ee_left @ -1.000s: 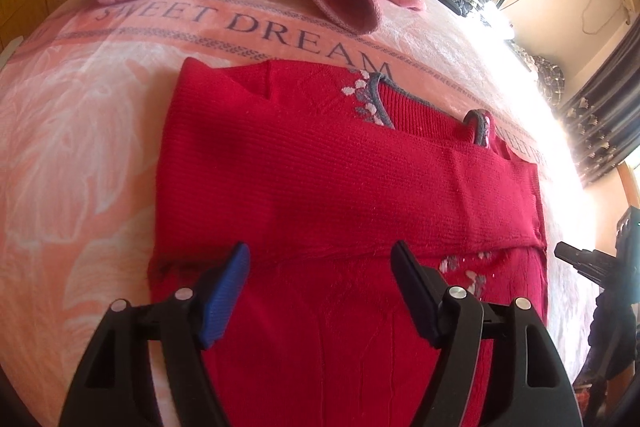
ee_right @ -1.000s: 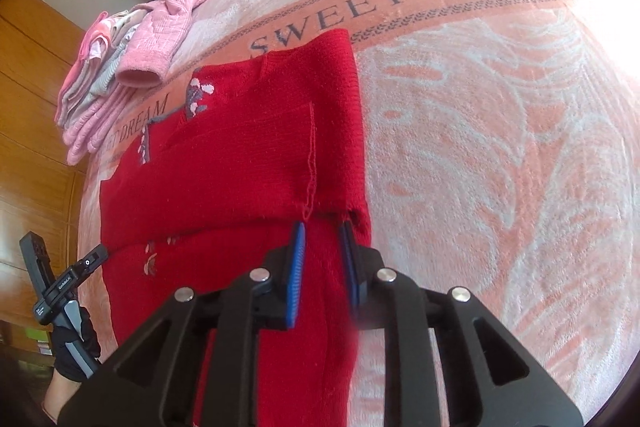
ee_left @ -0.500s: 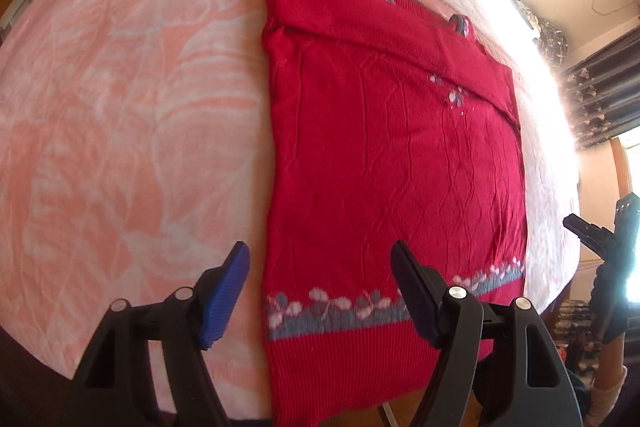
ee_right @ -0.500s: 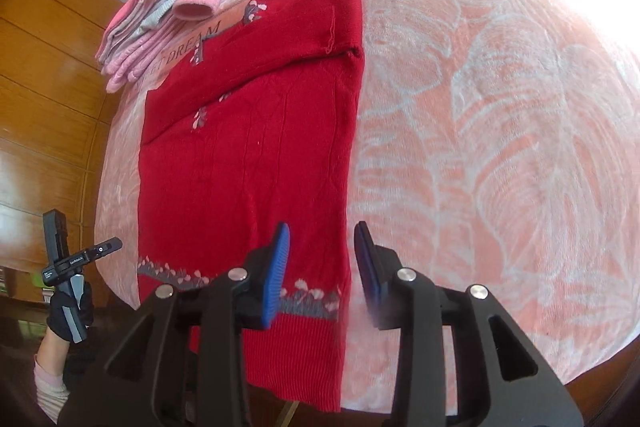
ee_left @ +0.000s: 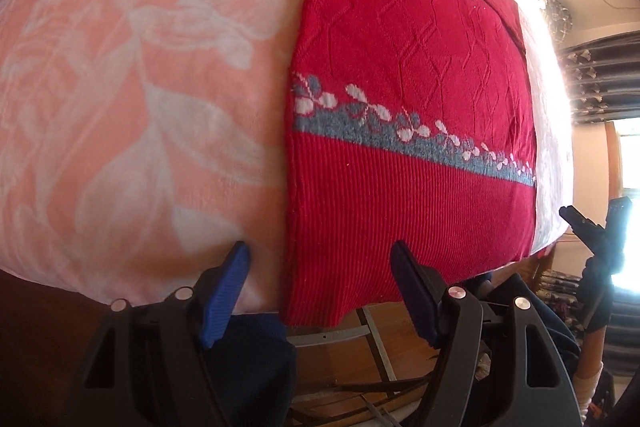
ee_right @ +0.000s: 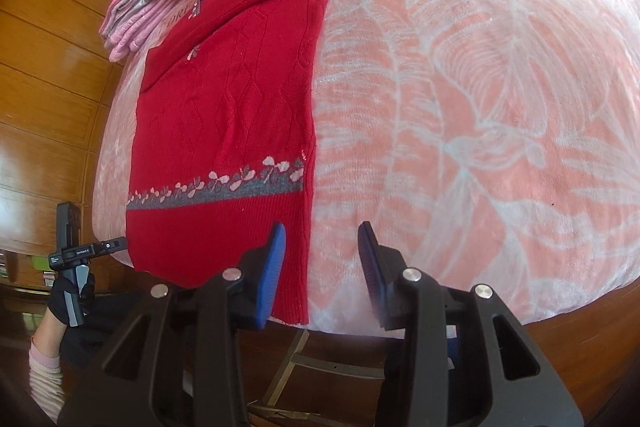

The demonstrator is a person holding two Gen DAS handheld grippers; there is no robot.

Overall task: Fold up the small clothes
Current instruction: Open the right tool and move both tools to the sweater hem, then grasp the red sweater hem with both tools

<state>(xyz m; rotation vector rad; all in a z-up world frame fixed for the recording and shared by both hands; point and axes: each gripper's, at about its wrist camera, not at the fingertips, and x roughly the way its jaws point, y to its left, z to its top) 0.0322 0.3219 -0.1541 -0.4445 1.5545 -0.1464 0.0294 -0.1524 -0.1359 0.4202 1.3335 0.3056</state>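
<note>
Red sweater [ee_left: 404,115] flat at frame centre; left tongs [ee_left: 320,267] and right tongs [ee_right: 322,247] gape empty at its hem.

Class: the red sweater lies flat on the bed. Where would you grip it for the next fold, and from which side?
Grip the sweater at its ribbed hem corners, coming from the bed's near edge: the hem overhangs there, so open jaws can likely slide around it.
</note>
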